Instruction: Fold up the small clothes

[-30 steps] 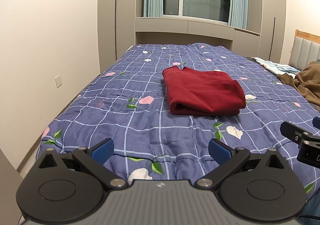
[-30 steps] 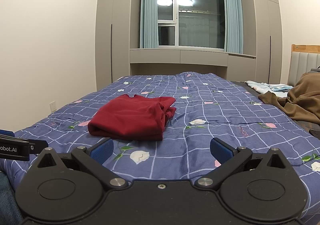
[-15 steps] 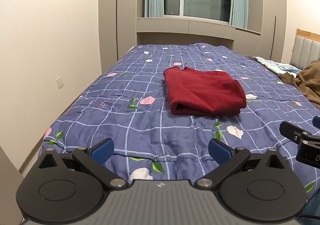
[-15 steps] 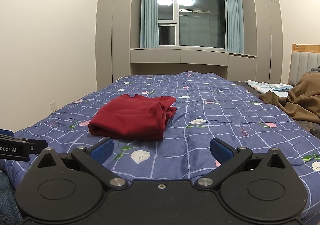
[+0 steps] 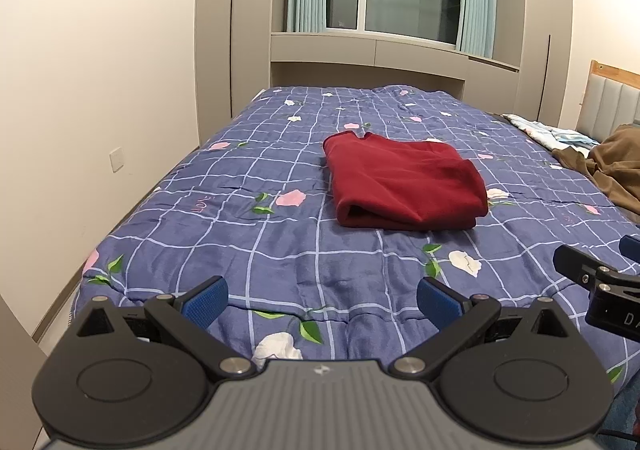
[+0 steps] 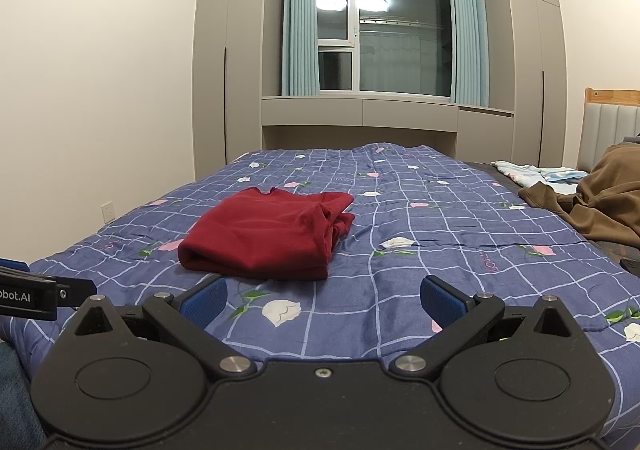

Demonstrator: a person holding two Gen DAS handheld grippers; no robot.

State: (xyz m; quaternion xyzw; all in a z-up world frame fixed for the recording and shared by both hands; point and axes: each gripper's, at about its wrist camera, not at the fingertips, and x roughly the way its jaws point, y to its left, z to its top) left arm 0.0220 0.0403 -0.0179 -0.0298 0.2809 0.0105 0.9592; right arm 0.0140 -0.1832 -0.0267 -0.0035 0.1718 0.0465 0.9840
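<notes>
A dark red garment [image 5: 404, 182] lies folded into a thick rectangle on the blue floral quilt [image 5: 280, 250], in the middle of the bed. It also shows in the right wrist view [image 6: 268, 236]. My left gripper [image 5: 322, 300] is open and empty, held above the near edge of the bed, well short of the garment. My right gripper [image 6: 323, 300] is open and empty too, at the near edge and to the right of the left one. Each gripper's body shows at the edge of the other's view.
A brown garment [image 6: 592, 210] and a light blue cloth [image 6: 532, 173] lie at the right side of the bed by the headboard [image 6: 608, 126]. Wardrobes and a window [image 6: 384, 38] stand beyond the bed. A wall [image 5: 80, 90] runs along the left.
Both grippers stay open and nearly still. The left view has drifted slightly; the red garment has not moved.
</notes>
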